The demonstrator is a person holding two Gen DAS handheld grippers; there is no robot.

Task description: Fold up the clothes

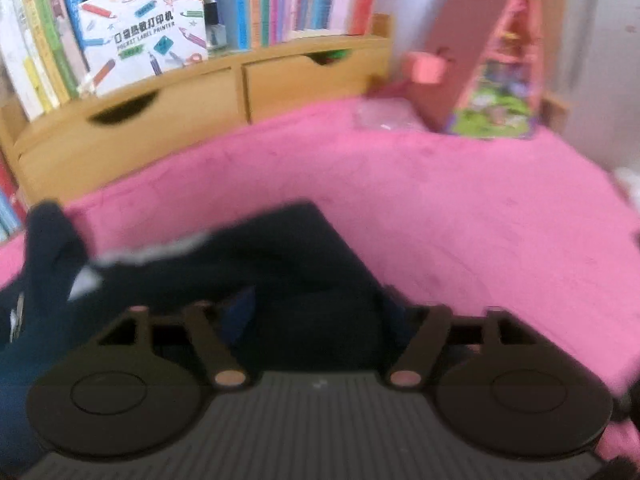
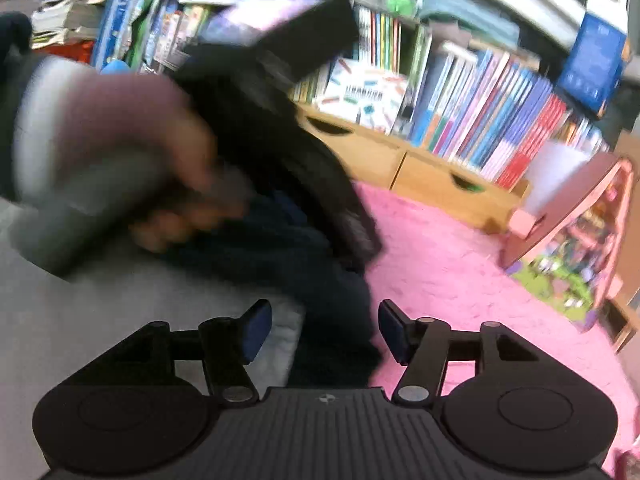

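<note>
Navy garment (image 1: 256, 264) flat on pink cover (image 1: 460, 216) | left gripper (image 1: 316, 320) jaws apart over it | right gripper (image 2: 325, 330) jaws apart, nothing pinched

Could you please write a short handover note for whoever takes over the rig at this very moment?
Left gripper: jaws apart over the dark navy garment, pads not clearly visible; nothing seems clamped.
Right gripper: open, blue pads either side of the garment's near edge, not pressing it.
The garment lies bunched on the pink blanket, in front of the wooden drawer unit; part of it rests on a grey surface in the right wrist view.
Done: cannot tell how many folds; the pile looks partly folded, uneven.
Left: regrip an edge, finish folding, flatten.
</note>
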